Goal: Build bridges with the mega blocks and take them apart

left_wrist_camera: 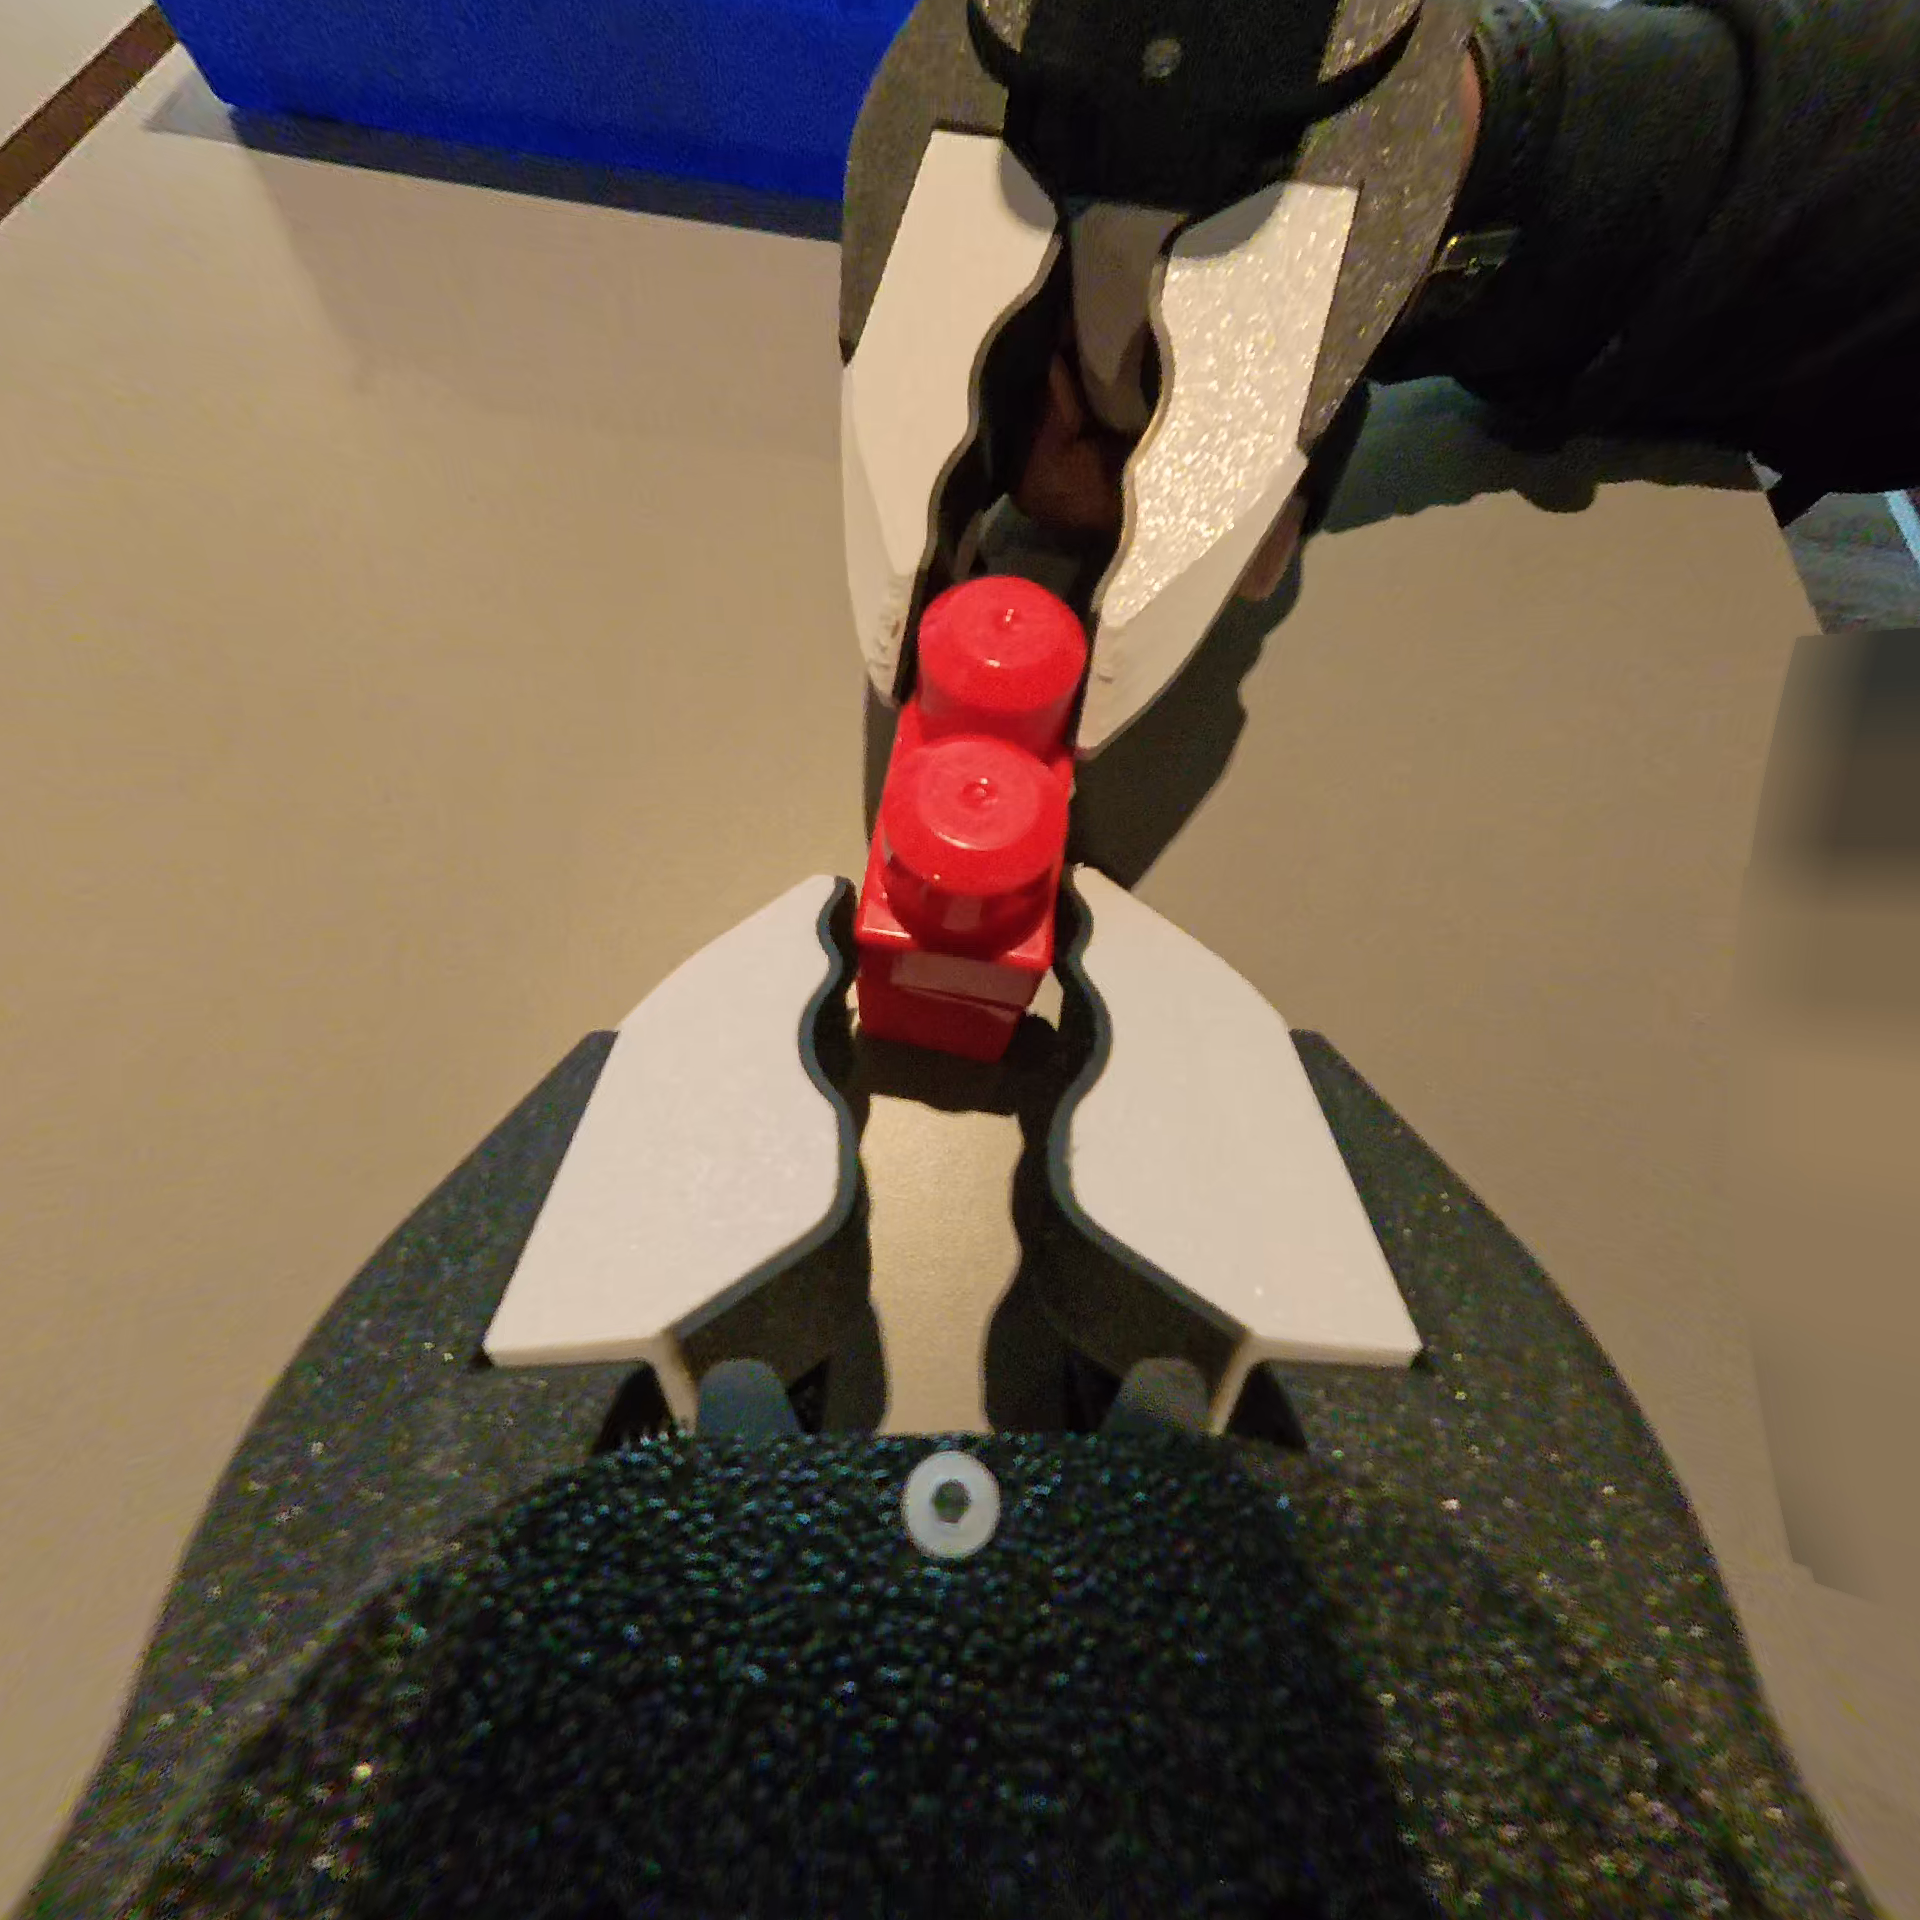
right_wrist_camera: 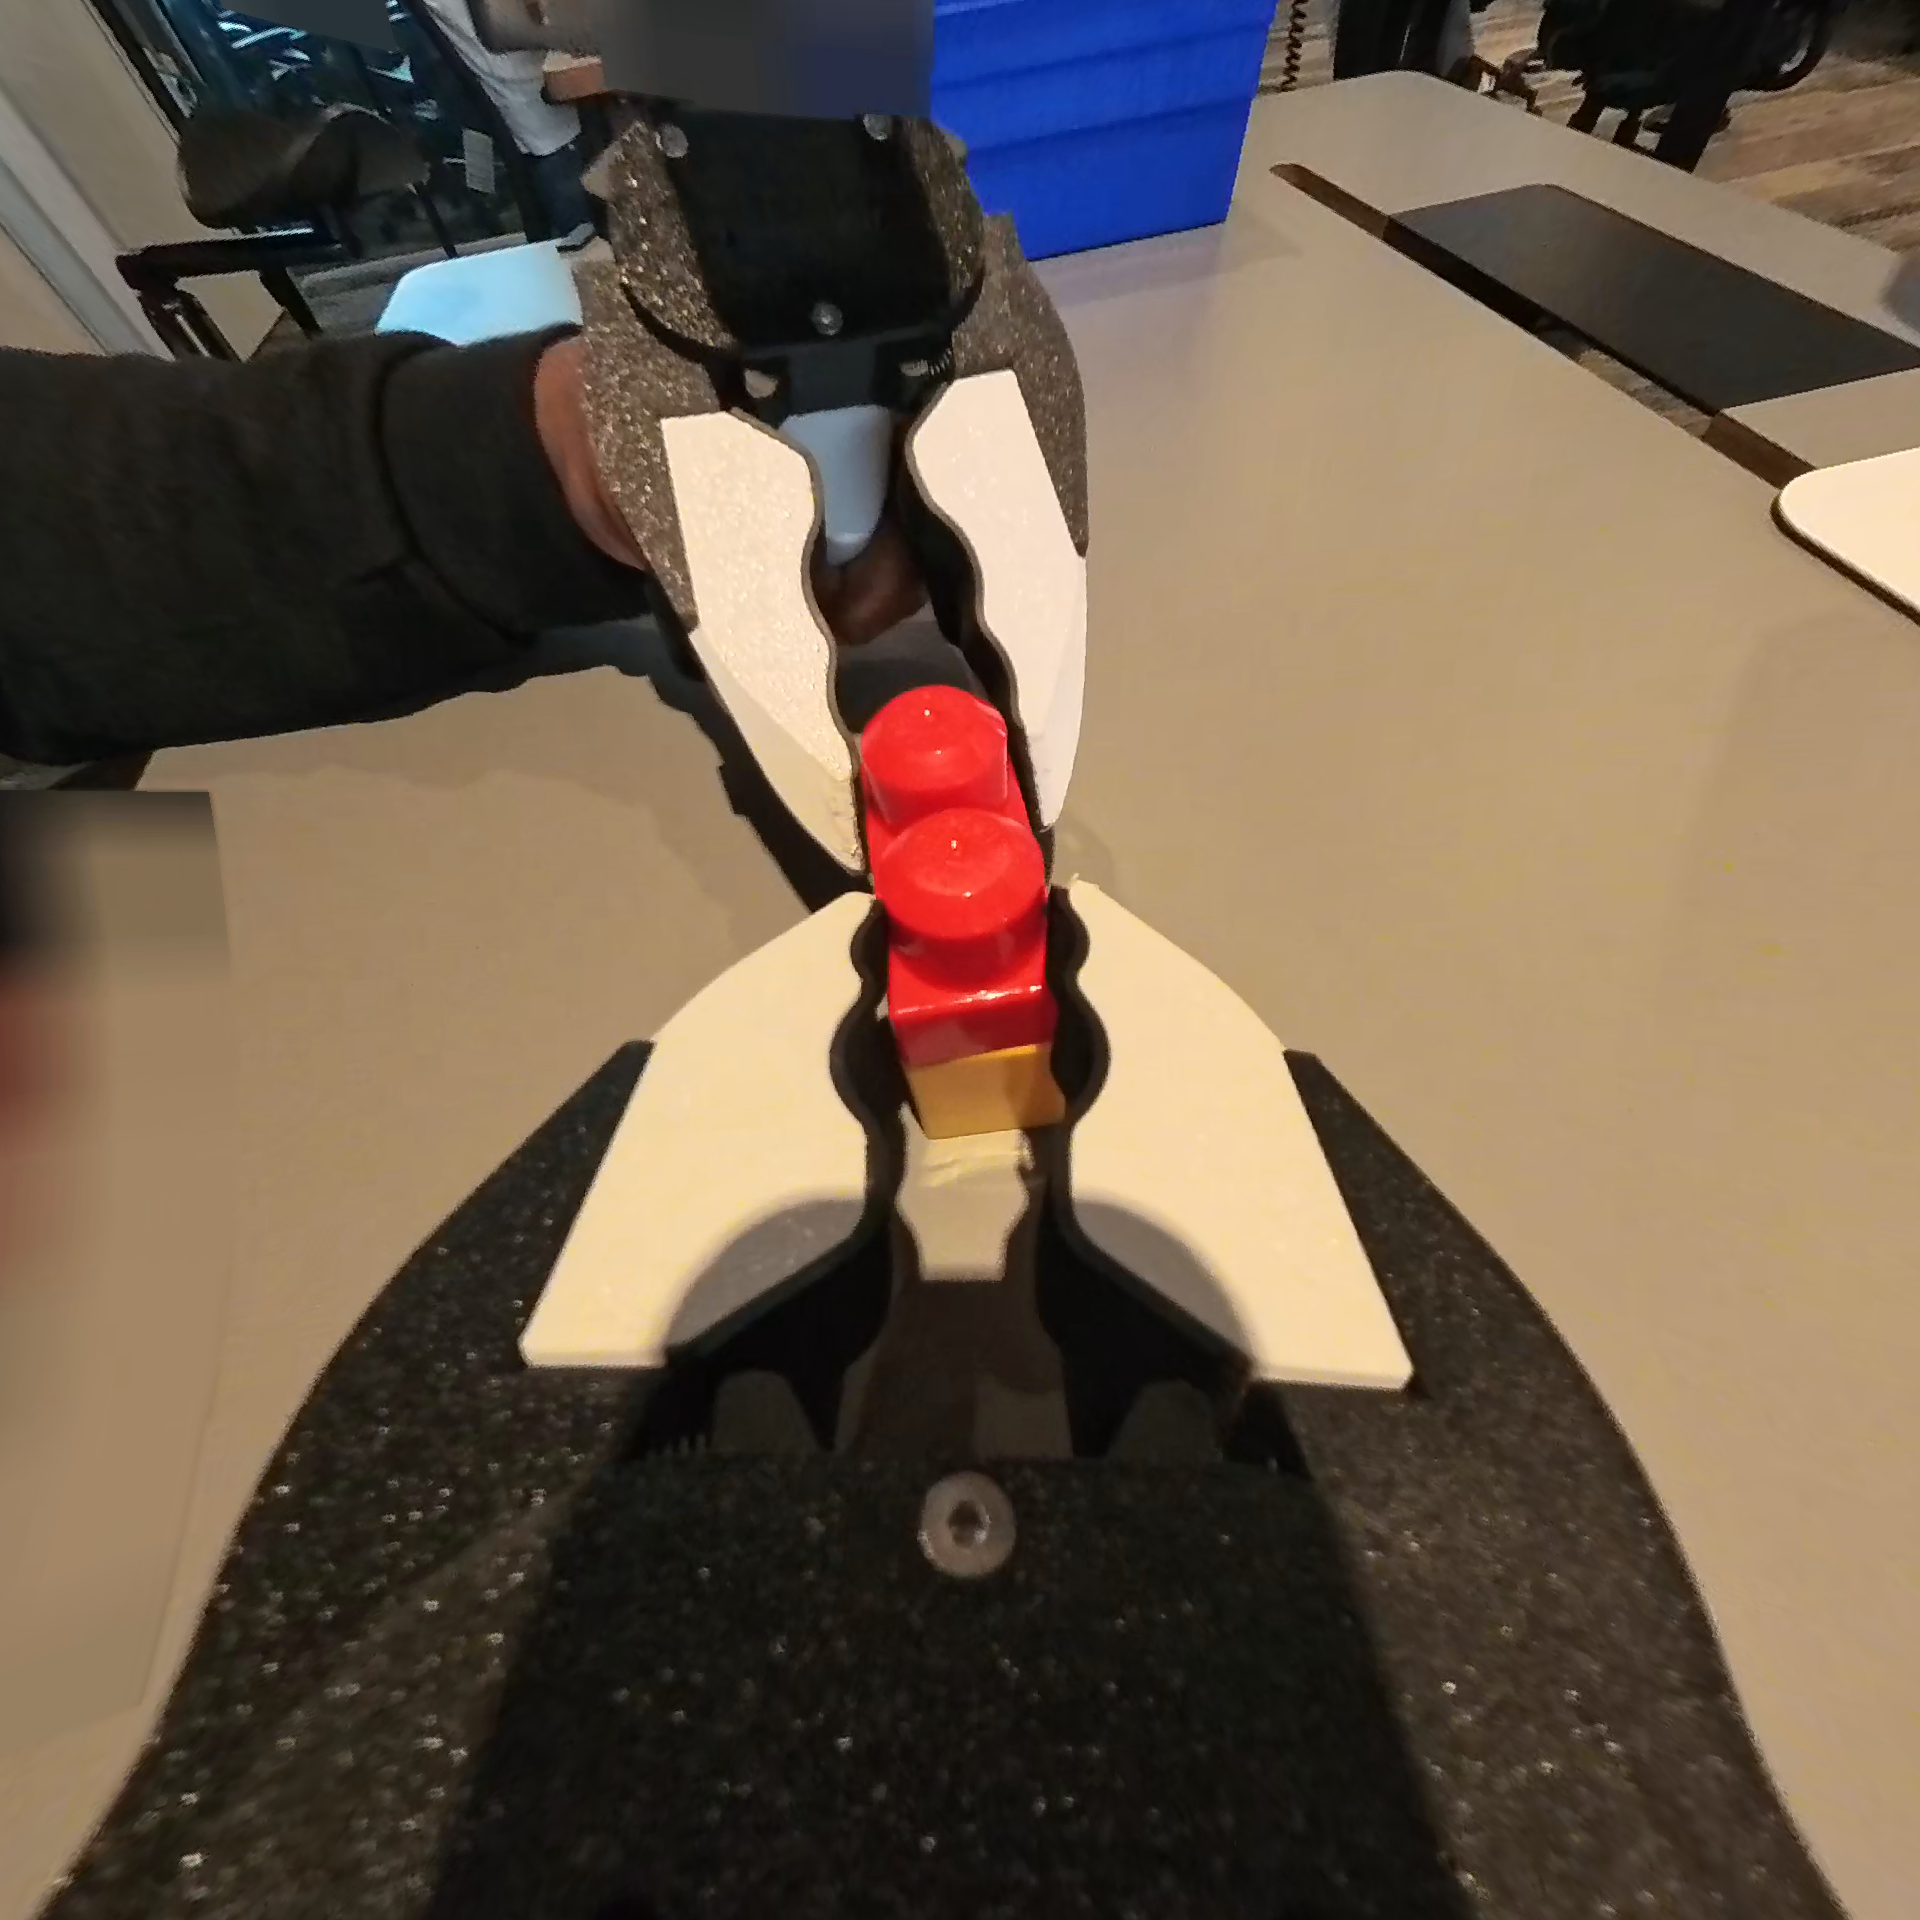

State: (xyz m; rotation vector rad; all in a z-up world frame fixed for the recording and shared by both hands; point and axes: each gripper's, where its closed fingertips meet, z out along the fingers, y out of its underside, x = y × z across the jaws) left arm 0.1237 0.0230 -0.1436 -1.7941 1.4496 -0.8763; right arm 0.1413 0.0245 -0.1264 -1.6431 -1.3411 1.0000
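A red two-stud block (left_wrist_camera: 971, 821) lies as the top of a small bridge on the beige table (left_wrist_camera: 416, 727). A second red block (left_wrist_camera: 935, 1023) sits under its near end in the left wrist view. A yellow block (right_wrist_camera: 987, 1101) sits under its near end in the right wrist view, below the red top block (right_wrist_camera: 961, 883). My left gripper (left_wrist_camera: 956, 914) is shut on one end of the red top block. My right gripper (right_wrist_camera: 971, 914) is shut on the other end. Each also shows in the other's view: the right gripper (left_wrist_camera: 992, 707), the left gripper (right_wrist_camera: 945, 821).
A blue bin (right_wrist_camera: 1091, 114) stands at the back of the table, also in the left wrist view (left_wrist_camera: 520, 83). A black mat (right_wrist_camera: 1642, 291) and a white tray corner (right_wrist_camera: 1860, 520) lie to the right. Dark sleeves (right_wrist_camera: 260, 520) hold the grippers. Chairs stand beyond the table. Both grippers' tips are close together, under 4 cm apart.
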